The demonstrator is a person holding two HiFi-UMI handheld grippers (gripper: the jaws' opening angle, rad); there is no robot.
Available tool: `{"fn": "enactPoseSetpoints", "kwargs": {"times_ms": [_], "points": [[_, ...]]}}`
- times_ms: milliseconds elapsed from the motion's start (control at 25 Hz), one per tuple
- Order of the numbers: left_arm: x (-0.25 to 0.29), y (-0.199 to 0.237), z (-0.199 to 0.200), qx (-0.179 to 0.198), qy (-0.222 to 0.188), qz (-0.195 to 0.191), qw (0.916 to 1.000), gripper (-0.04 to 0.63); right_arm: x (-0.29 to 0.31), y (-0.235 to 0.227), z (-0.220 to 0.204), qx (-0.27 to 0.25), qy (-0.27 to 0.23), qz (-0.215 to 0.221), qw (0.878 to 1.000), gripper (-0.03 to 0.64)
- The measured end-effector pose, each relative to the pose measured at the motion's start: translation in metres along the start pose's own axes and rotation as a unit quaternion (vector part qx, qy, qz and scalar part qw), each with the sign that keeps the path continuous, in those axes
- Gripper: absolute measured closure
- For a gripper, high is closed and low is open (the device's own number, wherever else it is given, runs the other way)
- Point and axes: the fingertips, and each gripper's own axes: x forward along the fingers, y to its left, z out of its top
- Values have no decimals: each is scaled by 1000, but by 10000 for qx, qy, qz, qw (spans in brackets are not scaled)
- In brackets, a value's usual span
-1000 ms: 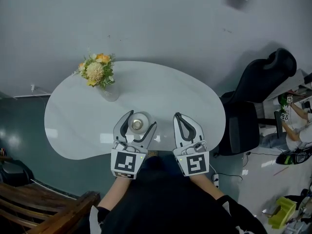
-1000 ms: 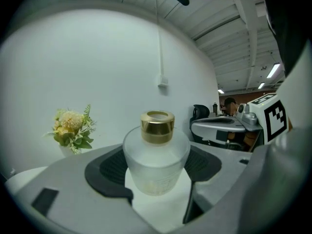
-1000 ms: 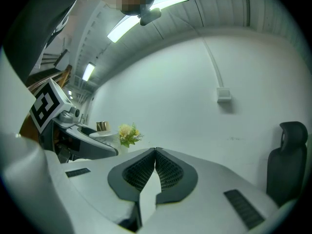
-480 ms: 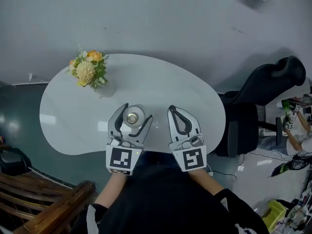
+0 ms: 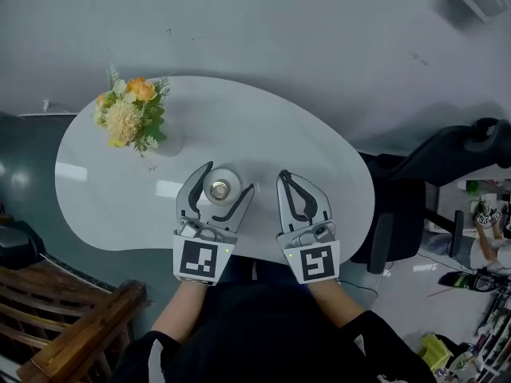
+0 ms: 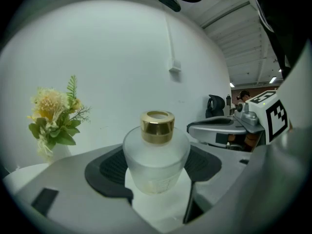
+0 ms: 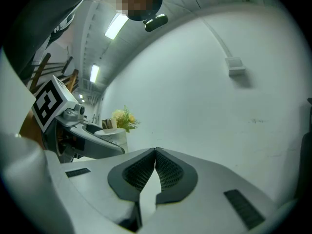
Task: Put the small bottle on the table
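A small frosted bottle (image 5: pixel 221 188) with a gold cap stands upright between the pads of my left gripper (image 5: pixel 230 177), which is shut on its round body (image 6: pixel 156 152). It hangs over the near part of the white table (image 5: pixel 263 130); whether its base touches the top I cannot tell. My right gripper (image 5: pixel 287 177) is beside it on the right, jaws shut pad to pad (image 7: pixel 155 153) with nothing in them. From the right gripper view the bottle (image 7: pixel 111 135) shows at the left, inside the left gripper (image 7: pixel 87 141).
A vase of yellow and orange flowers (image 5: pixel 128 114) stands at the table's left end. A black office chair (image 5: pixel 447 166) is off the right end, a wooden bench (image 5: pixel 64 333) at the lower left. A grey wall lies beyond the table.
Both grippers have gone forward from the table's near edge to farther over its top. The bottle stays in the left gripper, and the right jaws stay shut.
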Motion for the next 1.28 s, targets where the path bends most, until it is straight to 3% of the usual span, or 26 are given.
{"fn": "enactPoseSetpoints", "kwargs": {"times_ms": [320,760,960,1280], "points": [[39,8,-27,-122,199,15,9997,261,29,-16,-20,-188,-214,184,9994,594],[84,28,-63,-204,404,98,9989,261,62,-26,-66,-65,-23,355,9993,594],[104,35,-71,79,209,14,9998,261,75,-30,-85,-15,70,334,9994,594],[122,48,-88,59,332,11,9994,261,95,-28,-109,29,262,356,9990,594]]}}
